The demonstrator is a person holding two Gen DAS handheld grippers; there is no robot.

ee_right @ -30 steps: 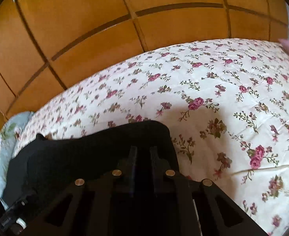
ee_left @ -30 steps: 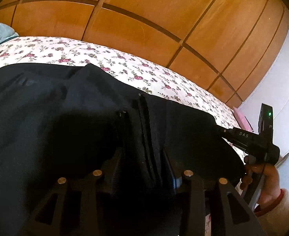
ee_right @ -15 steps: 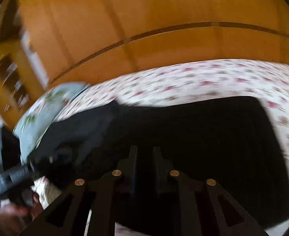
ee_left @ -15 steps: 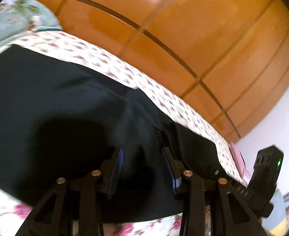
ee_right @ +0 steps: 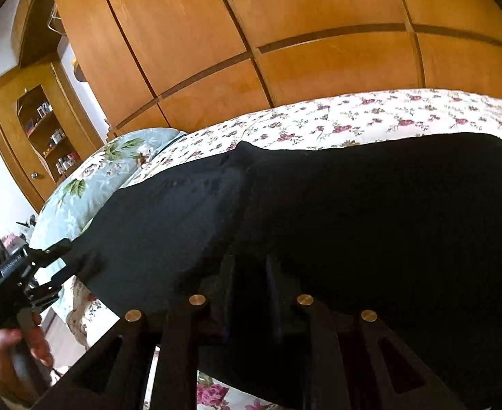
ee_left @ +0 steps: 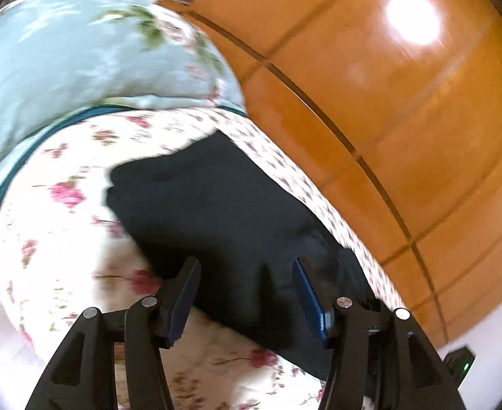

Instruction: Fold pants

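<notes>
Black pants [ee_right: 370, 205] lie spread on the floral bedsheet [ee_right: 387, 116]. In the left wrist view the pants [ee_left: 223, 212] run away from the left gripper [ee_left: 245, 276], which is open with its blue-padded fingers [ee_left: 307, 294] apart, just over the near edge of the cloth and holding nothing. The left gripper also shows in the right wrist view [ee_right: 56, 263] at the pants' left end. My right gripper [ee_right: 251, 273] is shut on the near edge of the pants; its fingertips are hard to make out against the black cloth.
A pale blue floral pillow [ee_left: 80, 51] lies at the bed's head beyond the pants' far end. A wooden wardrobe [ee_right: 285, 34] stands behind the bed. A wooden cabinet with shelves [ee_right: 42, 130] stands at the left. The bed's edge is close below both grippers.
The left gripper has let go of the pants, opened and swung left toward the pillow end. The right gripper, still shut on the cloth, has turned left so the spread pants fill its view.
</notes>
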